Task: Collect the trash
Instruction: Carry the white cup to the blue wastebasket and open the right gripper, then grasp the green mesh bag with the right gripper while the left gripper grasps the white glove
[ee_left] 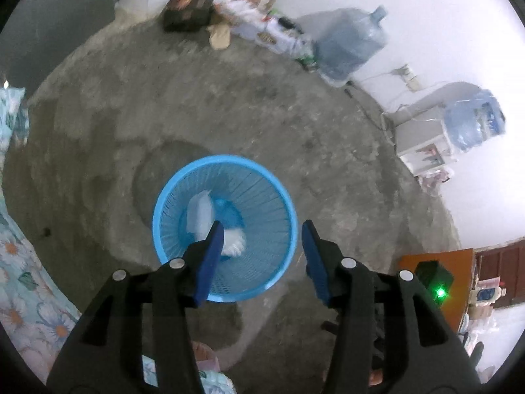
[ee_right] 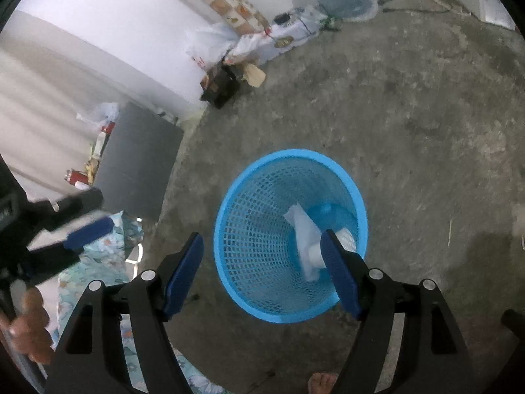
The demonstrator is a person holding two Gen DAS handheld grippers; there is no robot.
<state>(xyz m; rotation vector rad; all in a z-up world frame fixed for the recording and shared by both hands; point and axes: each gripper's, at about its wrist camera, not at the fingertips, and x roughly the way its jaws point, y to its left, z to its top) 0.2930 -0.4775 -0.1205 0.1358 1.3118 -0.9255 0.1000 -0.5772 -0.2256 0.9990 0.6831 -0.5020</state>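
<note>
From the left wrist view, the left gripper (ee_left: 262, 239) hangs above the blue mesh basket (ee_left: 183, 184), its blue-padded jaws standing apart with nothing between them. The basket sits upright on the bare concrete floor (ee_left: 229, 98). Inside it lie pieces of white trash (ee_left: 200, 210), a crumpled paper or bag and a second white lump nearer the gripper, on what looks like a blue item at the bottom; what exactly each piece is cannot be told. So some collecting appears to be done. Along the far wall stand water jugs (ee_left: 351, 42), printed sacks and a dark box (ee_left: 187, 13), with a scrap of brownish paper (ee_left: 220, 37) on the floor beside them; whether any of that counts as trash is a judgement the frame does not settle.

From the right wrist view, the right gripper (ee_right: 262, 252) is also over the basket (ee_right: 229, 229), jaws spread wide and empty, one pad over the rim's inside, the other outside it. The white trash (ee_right: 305, 229) rests deep in the basket. At the left edge the left gripper (ee_right: 88, 229) shows, held by a hand (ee_right: 26, 325), above flowered fabric (ee_right: 128, 229). The floor near the basket looks free of loose litter, so what is left is probably the scrap by the wall, if anything.
</note>
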